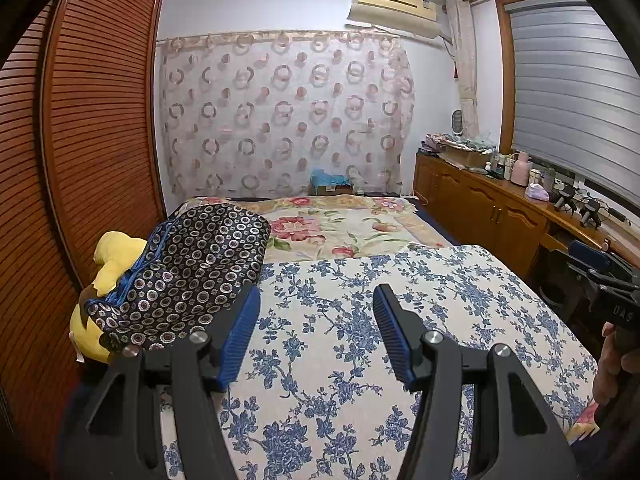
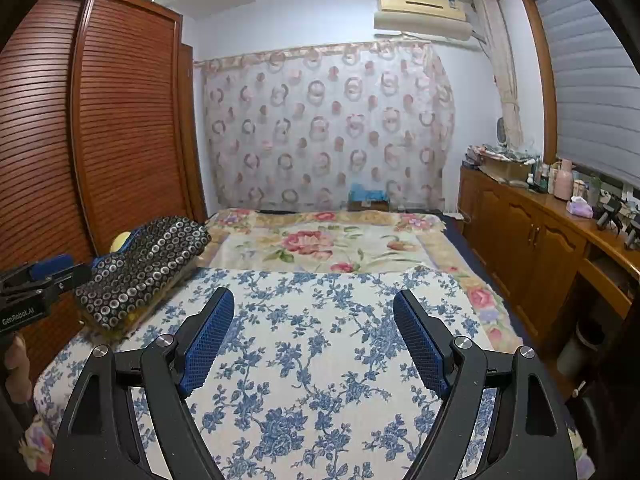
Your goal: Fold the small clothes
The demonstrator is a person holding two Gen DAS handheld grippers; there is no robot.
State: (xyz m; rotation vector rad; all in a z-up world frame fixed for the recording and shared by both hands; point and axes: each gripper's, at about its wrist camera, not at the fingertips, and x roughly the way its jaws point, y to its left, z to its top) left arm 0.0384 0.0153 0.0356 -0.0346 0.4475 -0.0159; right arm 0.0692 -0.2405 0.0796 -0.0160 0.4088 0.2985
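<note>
A dark garment with a pattern of small rings [image 1: 192, 276] lies bunched at the left side of the bed, over a yellow plush toy [image 1: 114, 258]; it also shows in the right wrist view [image 2: 144, 268]. My left gripper [image 1: 316, 300] is open and empty, above the blue-flowered white cloth [image 1: 360, 340], just right of the garment. My right gripper [image 2: 314, 304] is open and empty above the same cloth [image 2: 320, 340]. Each gripper shows at the edge of the other's view: the right one [image 1: 600, 276], the left one [image 2: 40, 280].
A louvred wooden wardrobe [image 1: 88, 120] stands close on the left. A rose-patterned bedspread [image 1: 332, 228] covers the far bed. A wooden cabinet [image 1: 480, 200] with bottles and clutter runs along the right under a window blind. A patterned curtain [image 1: 280, 112] hangs at the back.
</note>
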